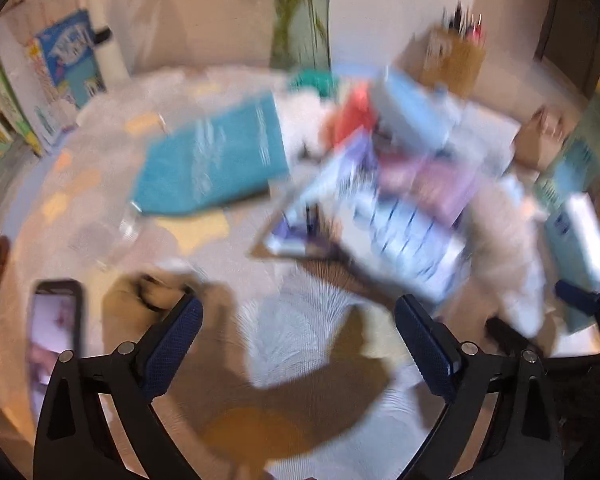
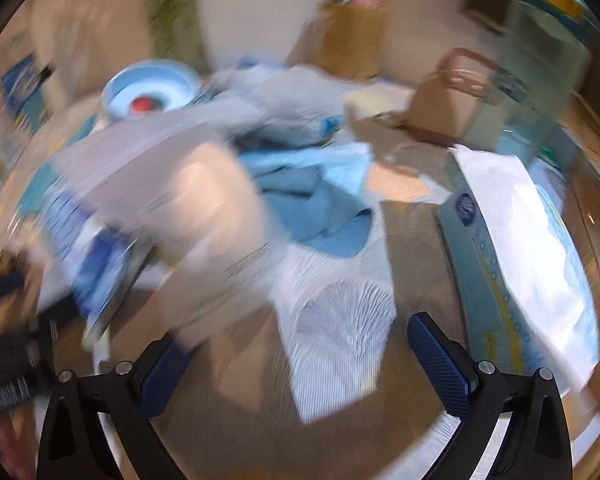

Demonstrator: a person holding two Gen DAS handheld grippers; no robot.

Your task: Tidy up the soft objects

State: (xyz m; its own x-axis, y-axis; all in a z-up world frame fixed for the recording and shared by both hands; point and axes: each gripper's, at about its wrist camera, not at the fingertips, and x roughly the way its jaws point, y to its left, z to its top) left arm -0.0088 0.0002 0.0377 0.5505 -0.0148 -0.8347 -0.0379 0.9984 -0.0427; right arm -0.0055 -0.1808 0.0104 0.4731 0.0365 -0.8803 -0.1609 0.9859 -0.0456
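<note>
Both views are blurred by motion. In the left wrist view my left gripper [image 1: 298, 312] is open and empty above the patterned tablecloth [image 1: 296, 328]. Ahead lie a folded teal towel [image 1: 216, 160] and a heap of soft packs and cloths [image 1: 396, 184]. In the right wrist view my right gripper [image 2: 296, 340] is open and empty, with a pale soft bundle [image 2: 196, 208] just ahead of its left finger. Blue cloths [image 2: 320, 204] and grey cloths [image 2: 268, 108] are piled beyond it.
A phone [image 1: 54, 336] lies at the near left. A pencil holder [image 1: 456, 56] and a vase [image 1: 300, 16] stand at the back. A blue bowl [image 2: 148, 88], a tan handbag [image 2: 444, 104] and a long tissue pack [image 2: 500, 264] show in the right wrist view.
</note>
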